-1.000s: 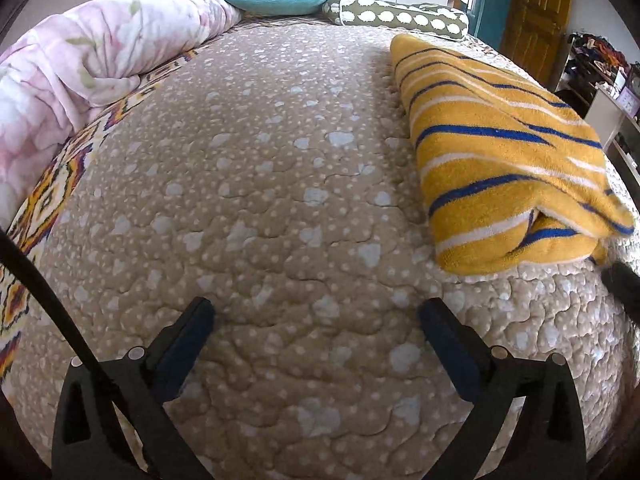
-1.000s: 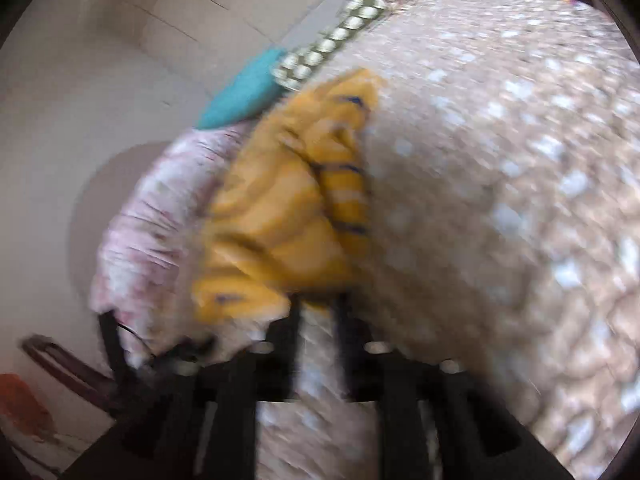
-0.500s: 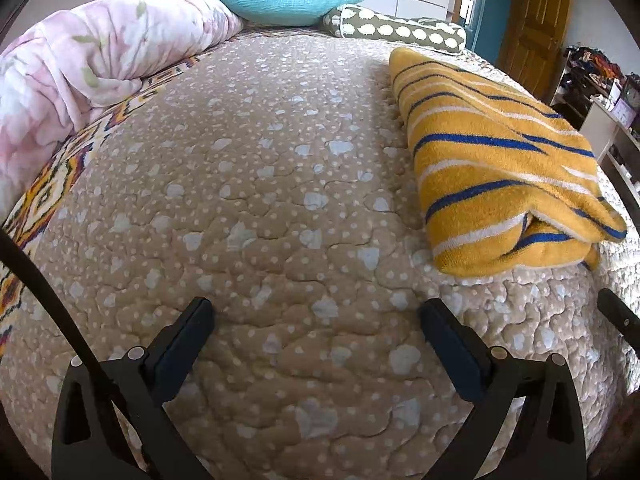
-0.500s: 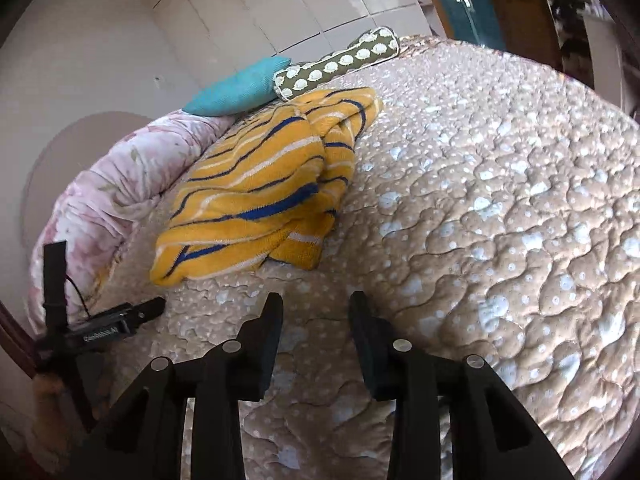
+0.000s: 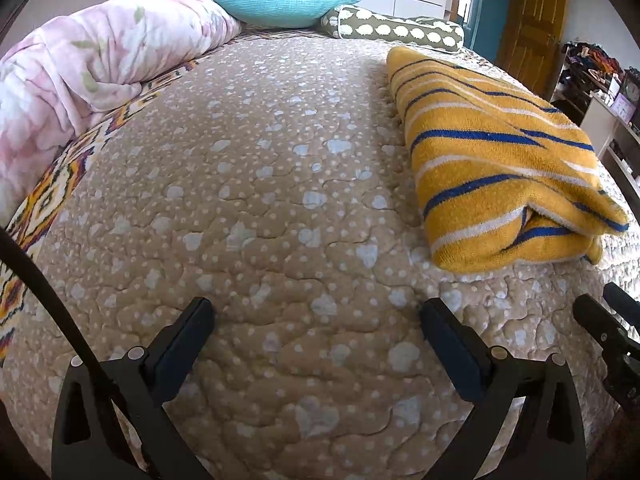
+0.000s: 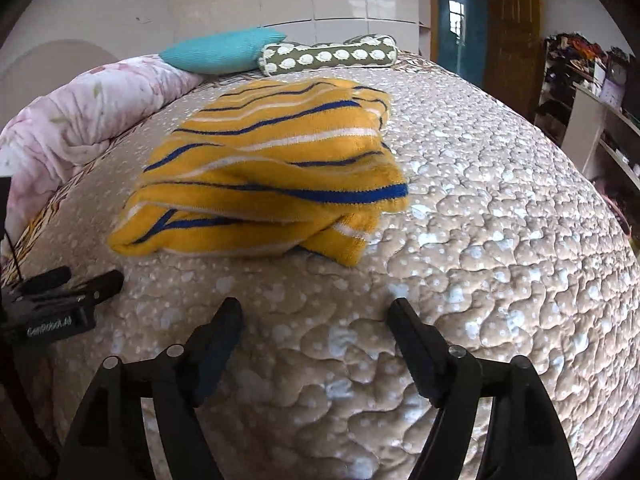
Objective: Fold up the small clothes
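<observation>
A thick, fuzzy garment [image 6: 272,168] in mustard yellow with blue and white stripes lies folded into a plump rectangle on the bed, its layered edges facing the grippers and one loose corner poking out at the near right. It rests on a tan quilted bedspread [image 5: 260,200], puckered into soft lobes and dotted with pale spots.

The right gripper [image 6: 314,312] hangs just short of the garment, its black jaws opening with only quilt between them. The left gripper [image 5: 316,312] is spread wide over bare quilt, well to the side of the garment, holding nothing.

Along the far edge, a rumpled pink floral comforter [image 5: 100,64] bunches up, next to a ribbed teal pillow [image 5: 280,2] and an olive bolster [image 6: 328,54] with white scalloped shapes.
</observation>
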The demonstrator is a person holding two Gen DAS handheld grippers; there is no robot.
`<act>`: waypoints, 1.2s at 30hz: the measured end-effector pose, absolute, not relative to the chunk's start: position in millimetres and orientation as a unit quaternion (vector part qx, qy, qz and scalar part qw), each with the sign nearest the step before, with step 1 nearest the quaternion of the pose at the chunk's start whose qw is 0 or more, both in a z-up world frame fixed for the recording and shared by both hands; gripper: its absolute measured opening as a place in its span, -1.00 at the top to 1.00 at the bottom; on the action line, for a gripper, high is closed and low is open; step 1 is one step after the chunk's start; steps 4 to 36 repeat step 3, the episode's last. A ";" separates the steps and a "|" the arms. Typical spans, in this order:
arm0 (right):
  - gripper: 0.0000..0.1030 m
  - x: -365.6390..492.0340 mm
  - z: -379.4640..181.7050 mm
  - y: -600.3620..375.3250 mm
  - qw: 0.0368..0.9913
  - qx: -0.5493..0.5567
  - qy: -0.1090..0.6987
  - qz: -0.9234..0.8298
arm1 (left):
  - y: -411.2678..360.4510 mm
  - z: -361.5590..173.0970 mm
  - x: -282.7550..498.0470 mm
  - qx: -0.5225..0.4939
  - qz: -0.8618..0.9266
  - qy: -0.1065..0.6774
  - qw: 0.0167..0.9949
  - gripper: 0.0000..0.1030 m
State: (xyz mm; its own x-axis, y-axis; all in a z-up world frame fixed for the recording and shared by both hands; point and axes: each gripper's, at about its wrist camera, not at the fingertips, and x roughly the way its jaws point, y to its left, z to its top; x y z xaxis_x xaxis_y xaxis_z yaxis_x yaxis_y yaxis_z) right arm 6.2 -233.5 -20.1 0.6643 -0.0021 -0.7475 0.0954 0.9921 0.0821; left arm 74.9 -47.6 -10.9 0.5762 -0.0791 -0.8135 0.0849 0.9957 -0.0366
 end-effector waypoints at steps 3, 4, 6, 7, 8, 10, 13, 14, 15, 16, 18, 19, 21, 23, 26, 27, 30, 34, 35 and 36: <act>-0.57 7.9 -22.0 -233.5 0.912 0.056 0.405 -0.031 | -47.2 -10.7 75.0 0.003 -0.045 0.458 0.888 -1.00; -0.57 7.9 -22.0 -233.5 0.912 0.056 0.405 -0.031 | -47.2 -10.7 75.0 0.003 -0.045 0.458 0.888 -1.00; -0.57 7.9 -22.0 -233.5 0.912 0.056 0.405 -0.031 | -47.2 -10.7 75.0 0.003 -0.045 0.458 0.888 -1.00; -0.57 7.9 -22.0 -233.5 0.912 0.056 0.405 -0.031 | -47.2 -10.7 75.0 0.003 -0.045 0.458 0.888 -1.00; -0.57 7.9 -22.0 -233.5 0.912 0.056 0.405 -0.031 | -47.2 -10.7 75.0 0.003 -0.045 0.458 0.888 -1.00; -0.57 7.9 -22.0 -233.5 0.912 0.056 0.405 -0.031 | -47.2 -10.7 75.0 0.003 -0.045 0.458 0.888 -1.00; -0.57 7.9 -22.0 -233.5 0.912 0.056 0.405 -0.031 | -47.2 -10.7 75.0 0.003 -0.045 0.458 0.888 -1.00; -0.57 7.9 -22.0 -233.5 0.912 0.056 0.405 -0.031 | -47.2 -10.7 75.0 0.003 -0.045 0.458 0.888 -1.00; -0.57 7.9 -22.0 -233.5 0.912 0.056 0.405 -0.031 | -47.2 -10.7 75.0 0.003 -0.045 0.458 0.888 -1.00; -0.57 7.9 -22.0 -233.5 0.912 0.056 0.405 -0.031 | -47.2 -10.7 75.0 0.003 -0.045 0.458 0.888 -1.00; -0.57 7.9 -22.0 -233.5 0.912 0.056 0.405 -0.031 | -47.2 -10.7 75.0 0.003 -0.045 0.458 0.888 -1.00; -0.57 7.9 -22.0 -233.5 0.912 0.056 0.405 -0.031 | -47.2 -10.7 75.0 0.003 -0.045 0.458 0.888 -1.00; -0.57 7.9 -22.0 -233.5 0.912 0.056 0.405 -0.031 | -47.2 -10.7 75.0 0.003 -0.045 0.458 0.888 -1.00; -0.57 7.9 -22.0 -233.5 0.912 0.056 0.405 -0.031 | -47.2 -10.7 75.0 0.003 -0.045 0.458 0.888 -1.00; -0.57 7.9 -22.0 -233.5 0.912 0.056 0.405 -0.031 | -47.2 -10.7 75.0 0.003 -0.045 0.458 0.888 -1.00; -0.57 7.9 -22.0 -233.5 0.912 0.056 0.405 -0.031 | -47.2 -10.7 75.0 0.003 -0.045 0.458 0.888 -1.00; -0.57 7.9 -22.0 -233.5 0.912 0.056 0.405 -0.031 | -47.2 -10.7 75.0 0.003 -0.045 0.458 0.888 -1.00; -0.57 7.9 -22.0 -233.5 0.912 0.056 0.405 -0.031 | -47.2 -10.7 75.0 0.003 -0.045 0.458 0.888 -1.00; -0.57 7.9 -22.0 -233.5 0.912 0.056 0.405 -0.031 | -47.2 -10.7 75.0 0.003 -0.045 0.458 0.888 -1.00; -0.57 7.9 -22.0 -233.5 0.912 0.056 0.405 -0.031 | -47.2 -10.7 75.0 0.003 -0.045 0.458 0.888 -1.00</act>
